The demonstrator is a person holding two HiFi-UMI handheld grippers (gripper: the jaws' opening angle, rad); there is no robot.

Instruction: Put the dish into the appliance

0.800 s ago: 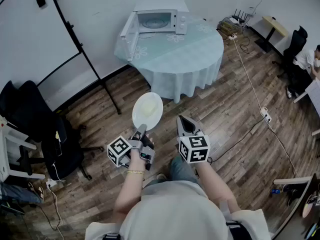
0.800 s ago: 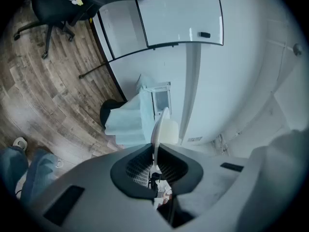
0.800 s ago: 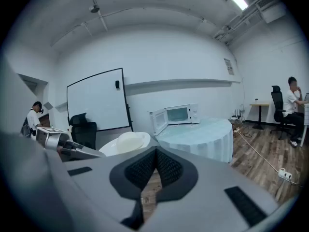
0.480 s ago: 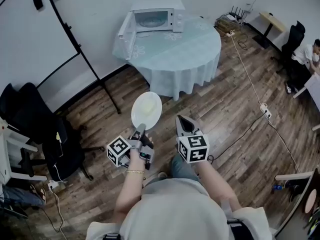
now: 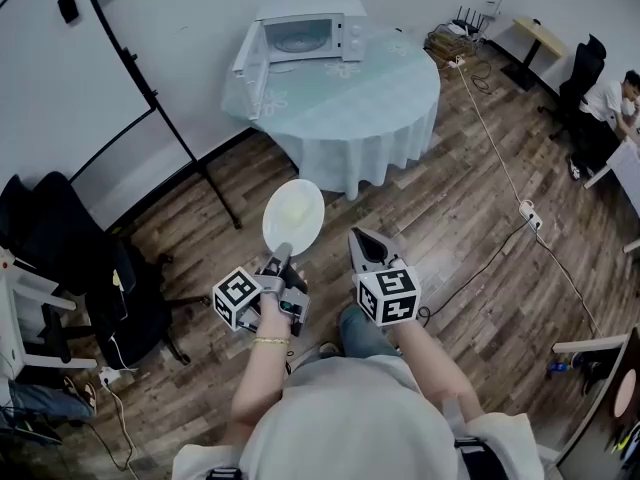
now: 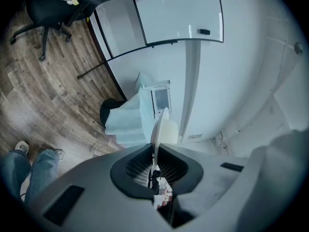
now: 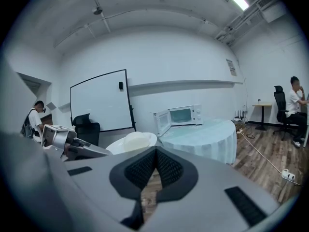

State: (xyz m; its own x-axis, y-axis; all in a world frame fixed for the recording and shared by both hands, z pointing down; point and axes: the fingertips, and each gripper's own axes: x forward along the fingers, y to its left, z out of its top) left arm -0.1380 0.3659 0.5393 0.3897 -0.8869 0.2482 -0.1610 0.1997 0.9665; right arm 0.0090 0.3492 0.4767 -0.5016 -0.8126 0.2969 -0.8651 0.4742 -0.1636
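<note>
A white dish (image 5: 293,216) with a pale heap in it is held out over the wooden floor, my left gripper (image 5: 281,259) shut on its near rim. The left gripper view shows the dish (image 6: 160,126) edge-on between the pads of the left gripper (image 6: 154,151). My right gripper (image 5: 362,239) is beside it on the right, shut, with nothing held. Ahead, a white microwave (image 5: 305,32) stands with its door (image 5: 246,58) swung open on a round table (image 5: 345,103) under a pale cloth. From the right gripper (image 7: 155,153) I see the dish (image 7: 130,142) and microwave (image 7: 184,115).
A whiteboard on a black stand (image 5: 160,108) is at the left, with black office chairs (image 5: 75,268) below it. Cables and a power strip (image 5: 528,225) run across the floor at the right. A seated person (image 5: 605,103) and a small desk (image 5: 540,38) are at the far right.
The table and microwave have slid slightly up and left in the head view. Both grippers and the dish keep the same pose.
</note>
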